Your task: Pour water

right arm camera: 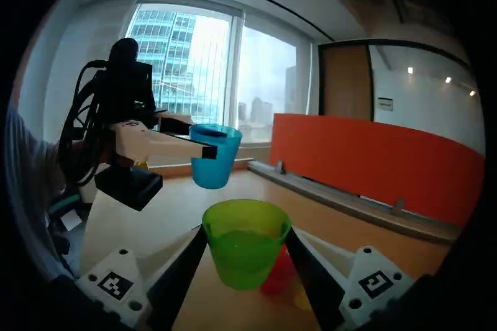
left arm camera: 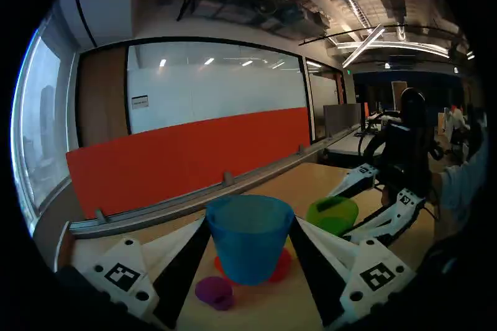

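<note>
A blue cup [left arm camera: 250, 238] stands upright between the two fingers of my left gripper [left arm camera: 250, 250], which is shut on it above the wooden table. From the right gripper view this blue cup [right arm camera: 214, 156] hangs ahead, held in the left gripper [right arm camera: 208, 151]. My right gripper [right arm camera: 246, 253] is shut on a green cup [right arm camera: 246, 243], upright and held lower than the blue one. The green cup [left arm camera: 332, 213] and the right gripper [left arm camera: 366, 204] also appear to the right in the left gripper view. I cannot tell whether either cup holds water.
A purple cup [left arm camera: 215, 292] lies on the wooden table [left arm camera: 310, 182] below the blue cup, beside a red round piece [left arm camera: 281, 267]. A red cup [right arm camera: 278, 272] sits behind the green one. An orange partition [left arm camera: 186, 157] runs along the table's far edge. A person's sleeve [right arm camera: 25, 188] is at left.
</note>
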`<move>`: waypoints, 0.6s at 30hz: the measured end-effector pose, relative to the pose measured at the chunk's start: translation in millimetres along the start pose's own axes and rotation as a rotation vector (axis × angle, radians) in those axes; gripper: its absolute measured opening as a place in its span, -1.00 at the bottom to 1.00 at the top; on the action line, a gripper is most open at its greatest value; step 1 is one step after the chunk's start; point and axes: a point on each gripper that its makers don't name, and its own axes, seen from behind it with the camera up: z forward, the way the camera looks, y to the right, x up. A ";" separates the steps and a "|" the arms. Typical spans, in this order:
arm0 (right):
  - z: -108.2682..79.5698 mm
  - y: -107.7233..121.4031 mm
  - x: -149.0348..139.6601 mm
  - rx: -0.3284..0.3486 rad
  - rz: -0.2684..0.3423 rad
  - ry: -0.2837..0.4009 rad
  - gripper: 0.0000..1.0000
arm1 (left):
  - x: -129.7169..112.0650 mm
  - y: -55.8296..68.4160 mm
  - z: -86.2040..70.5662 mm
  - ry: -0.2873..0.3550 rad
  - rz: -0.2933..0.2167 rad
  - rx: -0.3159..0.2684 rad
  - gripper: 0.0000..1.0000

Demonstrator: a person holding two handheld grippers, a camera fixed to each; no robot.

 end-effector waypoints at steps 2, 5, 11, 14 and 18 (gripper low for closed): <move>-4.6 4.0 -4.1 -0.005 0.002 -0.014 0.80 | -11.3 2.2 0.7 -0.023 -0.005 -0.008 0.74; -10.8 10.5 -11.3 -0.013 0.009 -0.036 0.80 | -27.0 7.3 2.1 -0.055 -0.011 -0.026 0.75; -22.4 24.7 -25.1 -0.037 0.021 -0.073 0.81 | -54.7 14.3 6.3 -0.100 0.001 -0.047 0.75; -27.3 30.0 -32.5 -0.043 0.026 -0.093 0.81 | -67.5 18.9 8.3 -0.127 0.005 -0.059 0.75; -32.4 33.2 -44.7 -0.043 0.027 -0.127 0.81 | -81.8 25.0 11.3 -0.157 0.010 -0.075 0.76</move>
